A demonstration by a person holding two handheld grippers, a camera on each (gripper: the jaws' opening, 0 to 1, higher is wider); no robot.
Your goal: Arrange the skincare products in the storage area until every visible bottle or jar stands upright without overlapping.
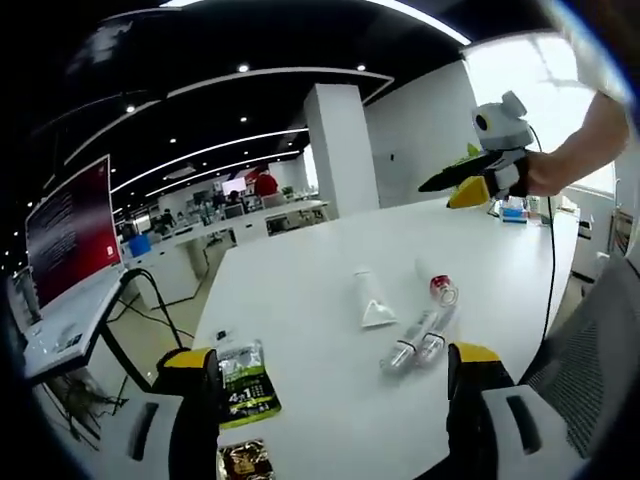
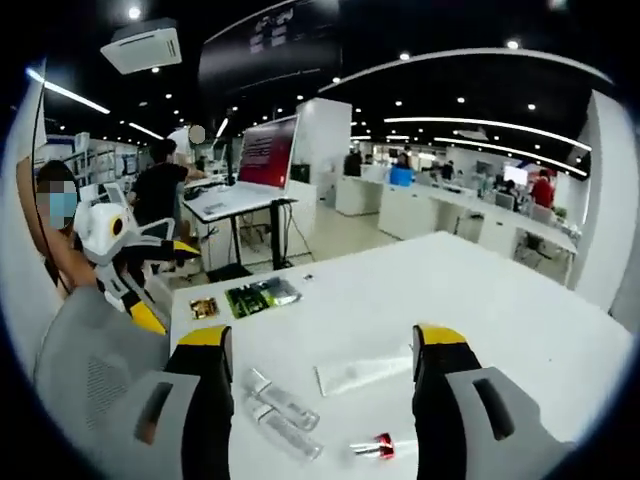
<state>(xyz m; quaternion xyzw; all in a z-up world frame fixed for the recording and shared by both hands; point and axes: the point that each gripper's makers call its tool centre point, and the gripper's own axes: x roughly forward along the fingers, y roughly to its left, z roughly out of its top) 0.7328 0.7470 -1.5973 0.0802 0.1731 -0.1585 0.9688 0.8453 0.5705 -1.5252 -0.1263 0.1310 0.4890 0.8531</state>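
White desk [image 1: 330, 400] carries a white squeeze tube [image 1: 373, 300] lying flat; just beside it two clear slim bottles [image 1: 418, 340] on their sides, touching; a red-capped item [image 1: 441, 284] near them; green sachet [image 1: 245, 380] apart; left claw [image 1: 335, 385] and right claw [image 2: 320, 350] both wide open, empty, above the desk.

Your two views face each other across the white worktop [image 1: 330, 300], both raised well back, sharing its lying tubes [image 2: 362, 374].
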